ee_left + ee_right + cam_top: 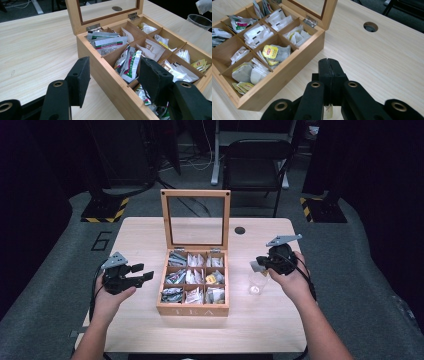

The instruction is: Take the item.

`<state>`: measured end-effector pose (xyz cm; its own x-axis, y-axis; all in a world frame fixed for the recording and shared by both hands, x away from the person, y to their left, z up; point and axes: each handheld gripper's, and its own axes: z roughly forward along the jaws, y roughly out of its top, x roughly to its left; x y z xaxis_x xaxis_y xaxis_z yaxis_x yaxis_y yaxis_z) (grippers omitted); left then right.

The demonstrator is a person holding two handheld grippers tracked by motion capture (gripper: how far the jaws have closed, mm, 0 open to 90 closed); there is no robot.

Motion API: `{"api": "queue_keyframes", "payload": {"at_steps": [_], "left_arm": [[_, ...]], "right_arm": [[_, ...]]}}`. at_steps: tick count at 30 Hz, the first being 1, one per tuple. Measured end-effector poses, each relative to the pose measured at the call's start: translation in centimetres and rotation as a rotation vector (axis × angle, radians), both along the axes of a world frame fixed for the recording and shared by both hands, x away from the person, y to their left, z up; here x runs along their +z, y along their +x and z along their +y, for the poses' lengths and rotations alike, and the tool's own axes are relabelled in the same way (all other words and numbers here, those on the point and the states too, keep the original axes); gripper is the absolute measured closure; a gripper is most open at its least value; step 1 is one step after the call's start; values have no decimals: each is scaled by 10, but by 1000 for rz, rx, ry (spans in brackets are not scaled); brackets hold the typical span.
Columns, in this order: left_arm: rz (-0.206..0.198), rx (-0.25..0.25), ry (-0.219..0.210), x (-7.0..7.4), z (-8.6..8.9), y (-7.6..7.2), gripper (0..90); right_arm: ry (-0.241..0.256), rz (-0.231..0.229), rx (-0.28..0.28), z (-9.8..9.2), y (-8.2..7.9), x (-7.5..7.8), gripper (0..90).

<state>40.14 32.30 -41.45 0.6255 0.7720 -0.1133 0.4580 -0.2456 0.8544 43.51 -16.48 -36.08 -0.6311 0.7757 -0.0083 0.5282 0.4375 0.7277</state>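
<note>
Right tongs [258,265] pinched tight on a small tea-bag tag [328,111], poised above clear plastic cup [257,283] right of the box; the bag itself is hard to make out. Left tongs [141,272] gaping wide, holding nothing, just left of wooden tea box [193,309]. Box sits mid-table [140,232], glass lid [195,220] upright, nine compartments stuffed with sachets and tea bags. "TEA" on front wall. One yellow-tagged bag [270,52] in the middle right cell; sachet print unreadable.
</note>
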Motion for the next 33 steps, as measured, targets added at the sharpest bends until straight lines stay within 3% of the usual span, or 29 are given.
{"api": "queue_keyframes", "payload": {"at_steps": [11, 33], "left_arm": [[4, 2, -3, 0, 0, 0, 426], [5, 4, -3, 0, 0, 0, 425]], "right_arm": [[-28, 40, -10, -2, 3, -16, 898], [-51, 92, -7, -3, 8, -30, 897]]}}
